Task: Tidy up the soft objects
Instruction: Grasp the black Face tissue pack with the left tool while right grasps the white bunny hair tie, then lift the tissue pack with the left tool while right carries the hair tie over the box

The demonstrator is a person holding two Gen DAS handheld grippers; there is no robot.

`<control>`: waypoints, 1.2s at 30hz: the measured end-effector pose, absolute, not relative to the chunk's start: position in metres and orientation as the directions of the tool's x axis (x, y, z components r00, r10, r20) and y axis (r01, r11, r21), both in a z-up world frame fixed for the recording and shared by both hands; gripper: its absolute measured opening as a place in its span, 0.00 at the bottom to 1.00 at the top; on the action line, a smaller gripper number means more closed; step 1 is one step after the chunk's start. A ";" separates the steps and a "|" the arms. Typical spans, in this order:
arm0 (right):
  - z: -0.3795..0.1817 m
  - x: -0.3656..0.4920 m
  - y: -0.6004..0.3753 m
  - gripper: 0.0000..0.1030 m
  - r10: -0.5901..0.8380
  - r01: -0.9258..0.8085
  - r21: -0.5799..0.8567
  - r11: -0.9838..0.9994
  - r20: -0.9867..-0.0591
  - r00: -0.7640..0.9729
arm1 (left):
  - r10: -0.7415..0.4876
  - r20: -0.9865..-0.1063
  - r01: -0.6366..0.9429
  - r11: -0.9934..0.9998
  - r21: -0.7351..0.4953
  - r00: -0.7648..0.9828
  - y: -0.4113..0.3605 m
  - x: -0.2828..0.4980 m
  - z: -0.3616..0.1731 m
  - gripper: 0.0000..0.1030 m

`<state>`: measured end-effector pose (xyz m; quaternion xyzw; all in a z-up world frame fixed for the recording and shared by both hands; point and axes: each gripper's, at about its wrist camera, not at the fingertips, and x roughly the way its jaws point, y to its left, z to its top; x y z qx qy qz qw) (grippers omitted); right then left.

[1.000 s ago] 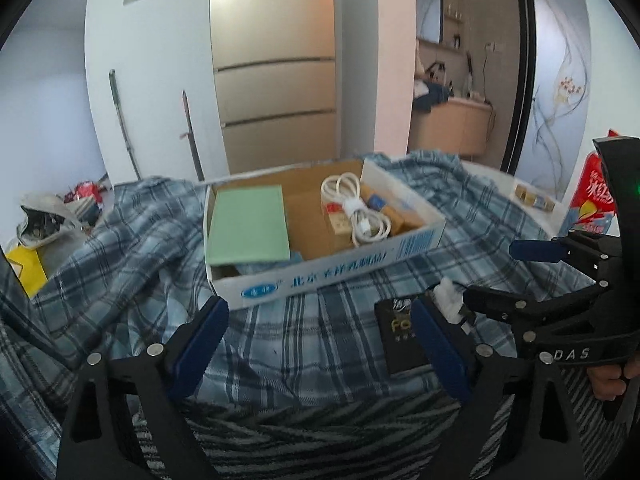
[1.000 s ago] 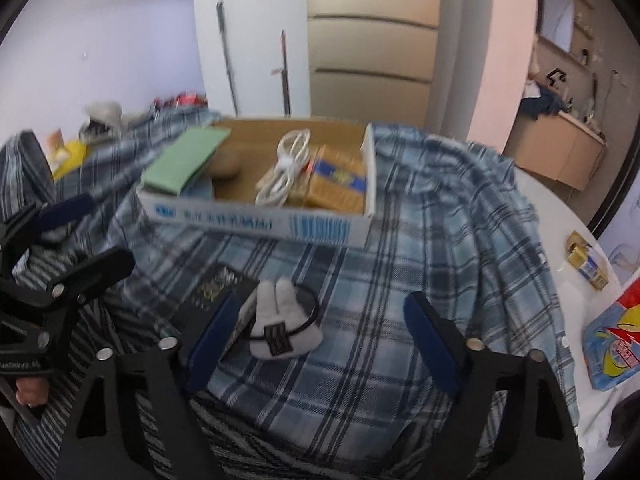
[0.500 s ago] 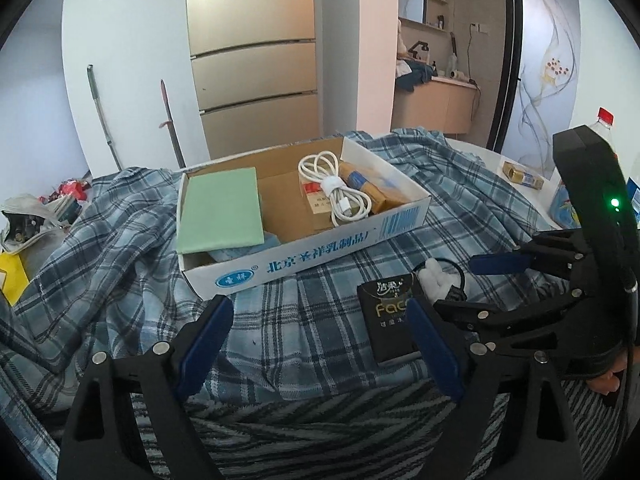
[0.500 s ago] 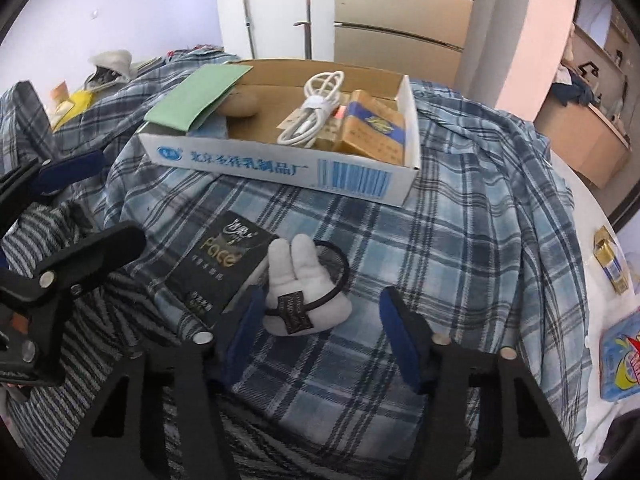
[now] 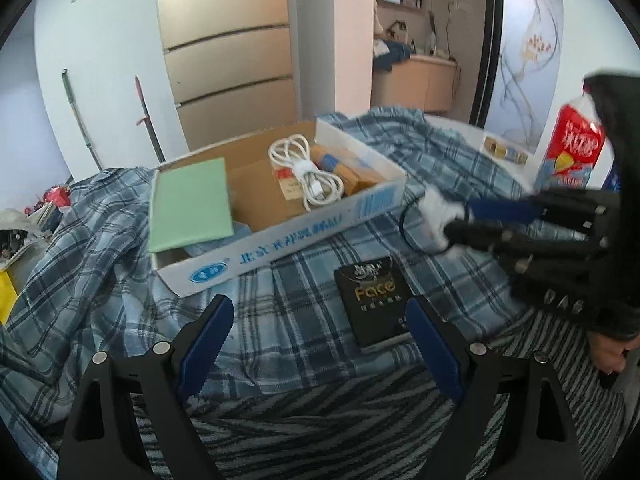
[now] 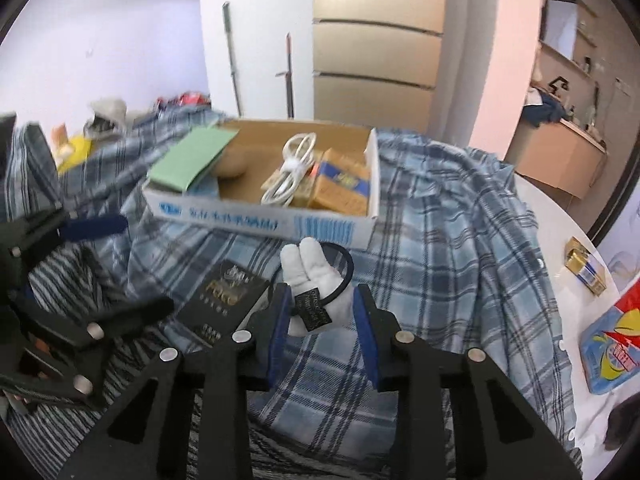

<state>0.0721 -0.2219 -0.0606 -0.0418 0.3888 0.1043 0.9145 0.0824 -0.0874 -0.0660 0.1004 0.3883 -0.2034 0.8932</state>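
Observation:
My right gripper is shut on a small white plush toy with a black elastic loop and black tag, held above the blue plaid cloth. The toy also shows in the left wrist view, just right of the cardboard box. The box holds a green pad, a white cable and orange packets. My left gripper is open and empty, low over the cloth near a black "Face" packet.
A red and white bag stands at the right on the white table. Small yellow packs lie near it. A striped cloth covers the near edge. Clutter lies on the floor at far left.
My right gripper closed on the white plush toy and lifted it off the cloth toward the box. My left gripper stayed open and shifted slightly.

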 end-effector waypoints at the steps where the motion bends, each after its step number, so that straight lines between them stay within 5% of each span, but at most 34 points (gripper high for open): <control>1: -0.058 0.071 -0.223 0.30 0.153 -0.212 0.004 0.977 -0.709 0.689 | -0.299 -0.759 0.453 0.891 -0.005 0.578 -0.092 0.086 -0.068 0.83; 4: -0.050 0.064 -0.225 0.30 0.134 -0.188 -0.009 0.982 -0.666 0.734 | -0.333 -0.806 0.454 0.886 -0.091 0.490 -0.099 0.095 -0.073 0.81; 9: -0.043 0.062 -0.229 0.30 0.108 -0.154 -0.018 0.988 -0.628 0.770 | -0.280 -0.821 0.452 0.892 -0.031 0.497 -0.121 0.101 -0.078 0.78; 15: -0.049 0.072 -0.245 0.30 0.118 -0.108 0.057 0.993 -0.660 0.742 | -0.248 -0.847 0.422 0.906 -0.030 0.471 -0.130 0.114 -0.093 0.70; 22: -0.051 0.072 -0.240 0.30 0.129 -0.133 0.046 0.990 -0.665 0.736 | -0.270 -0.837 0.435 0.899 -0.043 0.476 -0.130 0.109 -0.099 0.49; 28: -0.055 0.075 -0.244 0.30 0.135 -0.124 0.066 0.990 -0.680 0.721 | -0.297 -0.818 0.442 0.895 -0.059 0.493 -0.126 0.104 -0.093 0.47; 31: -0.053 0.073 -0.241 0.30 0.134 -0.131 0.056 0.990 -0.670 0.730 | -0.324 -0.779 0.455 0.889 -0.057 0.536 -0.120 0.094 -0.083 0.47; 36: -0.044 0.064 -0.237 0.30 0.164 -0.168 0.053 0.984 -0.620 0.767 | -0.340 -0.588 0.427 0.904 0.010 0.734 -0.106 0.062 -0.047 0.47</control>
